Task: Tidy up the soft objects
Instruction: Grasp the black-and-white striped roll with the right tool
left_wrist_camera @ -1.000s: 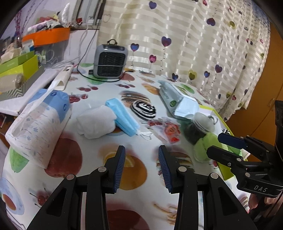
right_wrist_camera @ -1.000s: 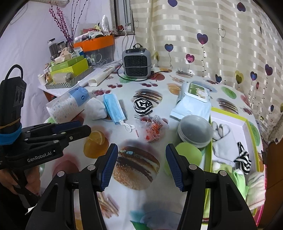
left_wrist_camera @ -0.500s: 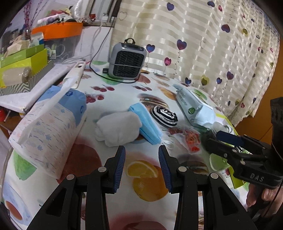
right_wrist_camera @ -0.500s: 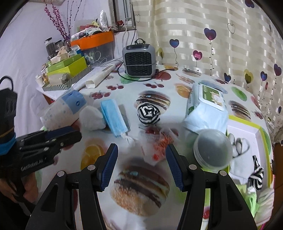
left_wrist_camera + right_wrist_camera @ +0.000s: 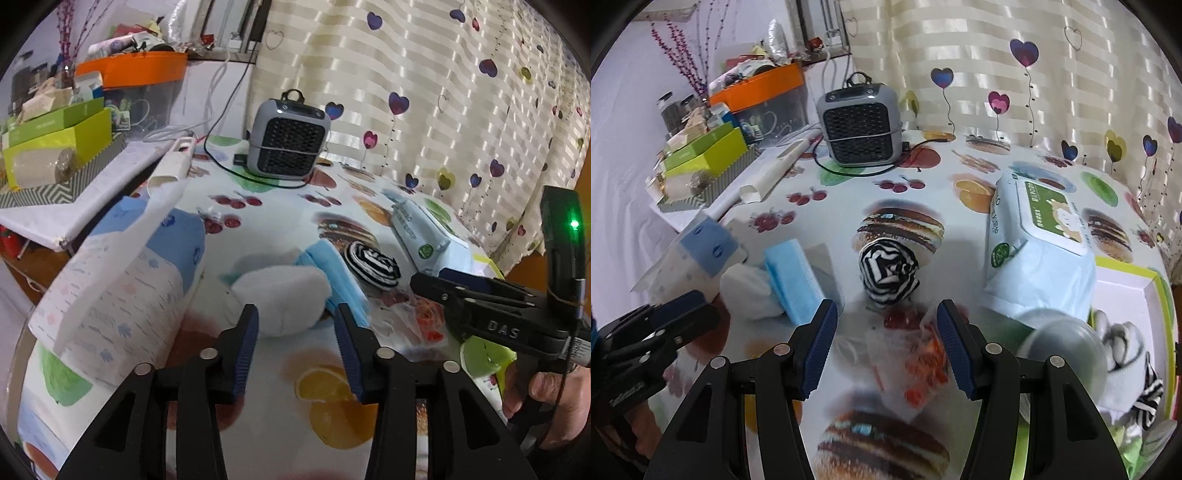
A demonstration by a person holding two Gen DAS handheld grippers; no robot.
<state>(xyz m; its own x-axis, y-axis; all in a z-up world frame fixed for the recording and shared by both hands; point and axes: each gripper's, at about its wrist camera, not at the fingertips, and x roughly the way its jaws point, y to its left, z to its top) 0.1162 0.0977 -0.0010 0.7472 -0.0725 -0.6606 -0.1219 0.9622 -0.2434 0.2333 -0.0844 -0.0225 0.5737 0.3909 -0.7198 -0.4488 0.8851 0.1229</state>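
Left gripper (image 5: 295,325) fingers are spread apart and hold nothing; the white soft bundle (image 5: 284,295) lies on the tabletop (image 5: 295,206) just ahead, partly between the fingertips. Blue face masks (image 5: 332,269) touch the bundle's right side. Right gripper (image 5: 886,332) fingers are likewise released and empty, positioned above a clear packet with orange contents (image 5: 916,354). The striped sock ball (image 5: 888,273) sits just beyond them. The wet-wipes pack (image 5: 1034,251) lies beside the green-rimmed tray (image 5: 1126,280).

A cream striped curtain (image 5: 424,92) printed with hearts fills the upper right; a white wall (image 5: 624,110) stands upper left; a fruit-patterned cloth covers the counter (image 5: 923,177).
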